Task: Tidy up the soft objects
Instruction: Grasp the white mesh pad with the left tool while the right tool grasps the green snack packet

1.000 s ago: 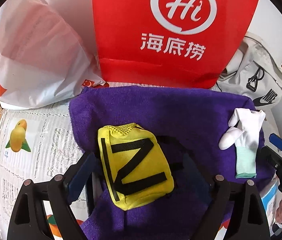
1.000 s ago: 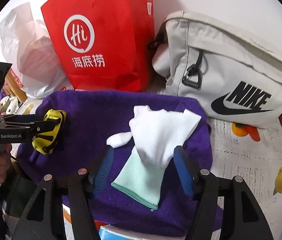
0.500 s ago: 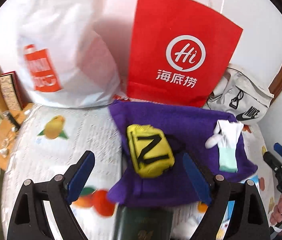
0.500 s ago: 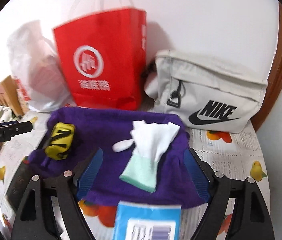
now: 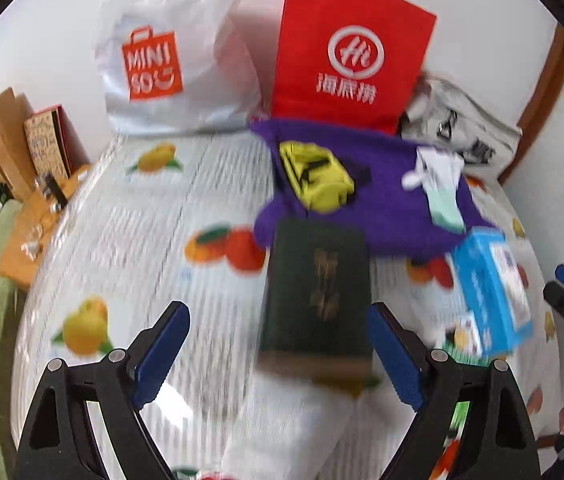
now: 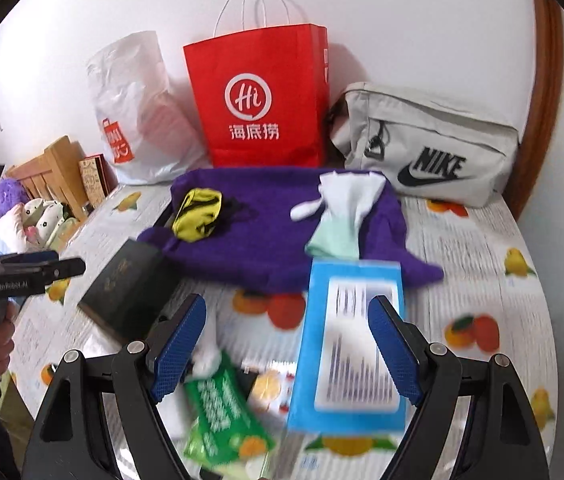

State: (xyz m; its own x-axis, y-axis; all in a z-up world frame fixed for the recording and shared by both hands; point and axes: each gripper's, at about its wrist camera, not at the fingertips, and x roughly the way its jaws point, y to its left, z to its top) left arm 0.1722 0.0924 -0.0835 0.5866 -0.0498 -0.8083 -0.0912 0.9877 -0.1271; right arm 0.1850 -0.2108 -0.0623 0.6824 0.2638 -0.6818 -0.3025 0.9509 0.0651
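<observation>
A lived-in home, likely a bedroom corner. A table with a fruit-print cover (image 6: 478, 240) stands against a plain white wall, crowded with a red paper shopping bag (image 6: 258, 96), a white plastic store bag (image 6: 130, 108) and a grey sports pouch (image 6: 430, 144). Plush toys (image 6: 38, 216) and wooden furniture (image 6: 58, 168) sit beside it.

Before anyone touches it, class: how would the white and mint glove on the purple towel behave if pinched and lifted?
The glove would probably hang limp: it lies crumpled, its cuff draped over the towel edge. It looks thin, so likely very light. Being knit, it should grip rather than slip.
</observation>
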